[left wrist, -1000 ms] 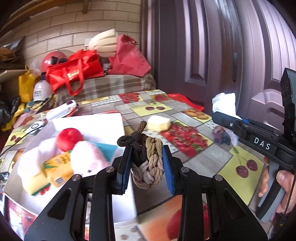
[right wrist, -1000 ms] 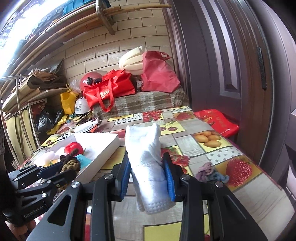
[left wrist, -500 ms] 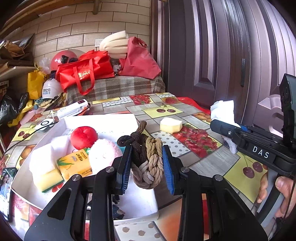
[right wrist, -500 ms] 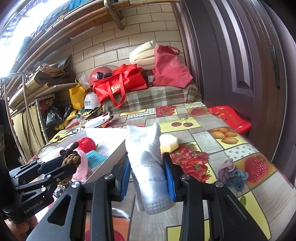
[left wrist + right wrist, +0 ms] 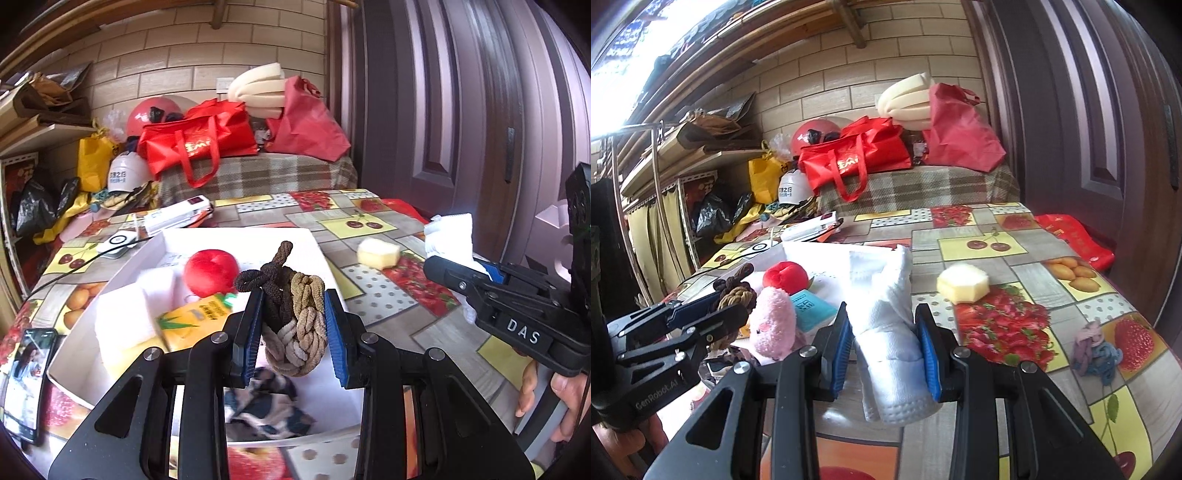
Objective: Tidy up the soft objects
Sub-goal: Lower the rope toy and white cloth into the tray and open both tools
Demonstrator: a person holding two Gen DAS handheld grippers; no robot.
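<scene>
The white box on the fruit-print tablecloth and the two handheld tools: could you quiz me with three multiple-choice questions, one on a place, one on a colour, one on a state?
1. Where does the pale yellow foam block lie?
A. inside the white box
B. on the tablecloth outside the box
C. on the plaid-covered bench

2. What colour is the round plush ball in the shallow white cardboard box?
A. red
B. blue
C. green

3. What is the state of the right tool?
A. open and empty
B. shut on a phone
C. shut on a folded white towel

Answers:
1 B: the block sits on the fruit-print tablecloth, to the right of the box.
2 A: it is bright red, beside the yellow juice carton.
3 C: both blue pads press on the towel's sides.
</scene>
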